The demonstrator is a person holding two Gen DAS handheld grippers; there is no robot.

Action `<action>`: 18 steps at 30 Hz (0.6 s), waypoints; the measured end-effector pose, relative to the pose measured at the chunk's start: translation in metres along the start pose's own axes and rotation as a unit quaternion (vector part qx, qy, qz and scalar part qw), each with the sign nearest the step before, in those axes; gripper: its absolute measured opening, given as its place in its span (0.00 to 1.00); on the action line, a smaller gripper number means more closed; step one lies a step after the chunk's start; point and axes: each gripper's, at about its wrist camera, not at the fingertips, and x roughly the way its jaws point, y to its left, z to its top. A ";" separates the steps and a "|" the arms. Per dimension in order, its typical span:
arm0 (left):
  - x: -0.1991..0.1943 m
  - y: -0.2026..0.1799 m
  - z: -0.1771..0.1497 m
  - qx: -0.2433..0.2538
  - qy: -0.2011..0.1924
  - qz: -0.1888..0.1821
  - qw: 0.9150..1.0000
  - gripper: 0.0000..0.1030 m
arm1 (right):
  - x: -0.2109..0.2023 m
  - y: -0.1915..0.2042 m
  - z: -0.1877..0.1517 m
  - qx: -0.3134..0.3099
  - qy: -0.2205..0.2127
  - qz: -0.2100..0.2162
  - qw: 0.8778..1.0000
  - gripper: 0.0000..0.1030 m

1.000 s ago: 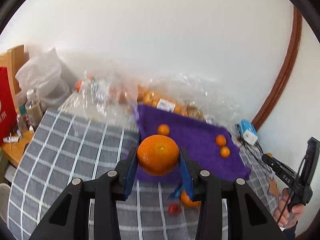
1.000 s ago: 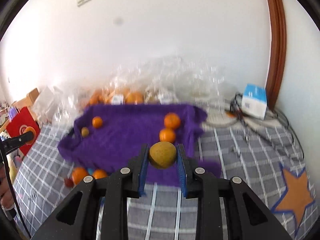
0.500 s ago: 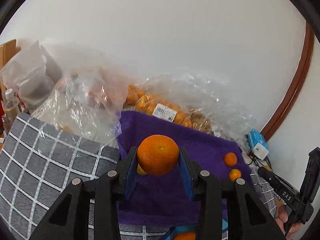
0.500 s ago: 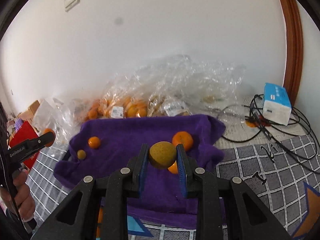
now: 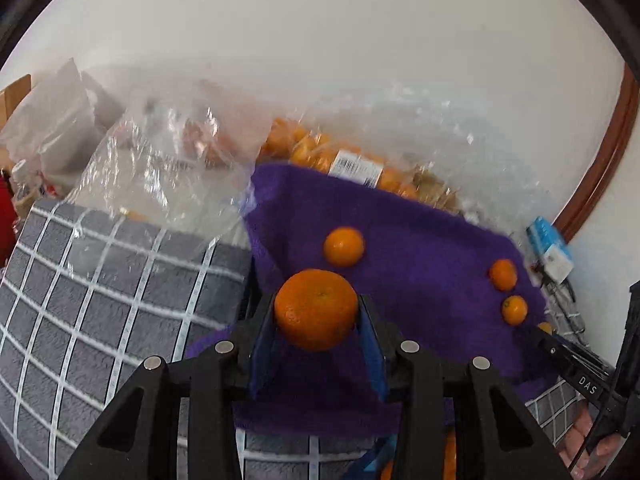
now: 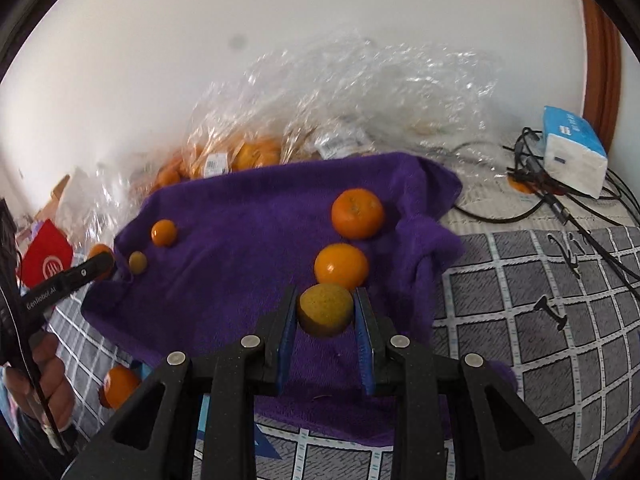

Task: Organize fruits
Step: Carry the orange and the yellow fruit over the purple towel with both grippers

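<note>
My left gripper (image 5: 316, 312) is shut on a large orange (image 5: 316, 309) and holds it over the near left part of a purple towel (image 5: 420, 240). A small orange (image 5: 344, 246) lies on the towel just beyond it; two more (image 5: 503, 274) lie at the right. My right gripper (image 6: 325, 311) is shut on a yellow-green fruit (image 6: 325, 309) above the towel (image 6: 240, 264), just in front of two oranges (image 6: 341, 265) (image 6: 357, 213). A small orange (image 6: 164, 232) and a small greenish fruit (image 6: 138, 261) lie at the towel's left.
Clear plastic bags of oranges (image 5: 320, 152) (image 6: 248, 152) stand behind the towel by the white wall. A grey checked cover (image 5: 100, 280) lies under all. A blue-white box (image 6: 574, 156) and cables (image 6: 560, 208) lie at the right. A loose orange (image 6: 119, 386) lies off the towel.
Both grippers have come lower and nearer over the purple towel, each still holding its fruit. The right-hand fruit now hangs just in front of the two oranges.
</note>
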 end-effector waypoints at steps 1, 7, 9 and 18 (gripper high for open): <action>0.001 0.001 -0.002 -0.001 0.003 -0.010 1.000 0.37 | 0.002 0.002 -0.001 -0.006 0.004 -0.006 1.000 0.26; 0.012 0.000 -0.006 0.016 0.008 0.016 1.000 0.37 | 0.012 0.001 -0.005 -0.002 0.020 -0.019 1.000 0.26; 0.013 -0.003 -0.006 0.023 0.013 0.018 0.999 0.37 | 0.012 0.002 -0.005 -0.005 0.020 -0.025 0.999 0.26; 0.021 -0.017 -0.013 0.061 0.017 0.057 0.996 0.37 | 0.014 0.005 -0.006 -0.011 0.020 -0.041 0.999 0.27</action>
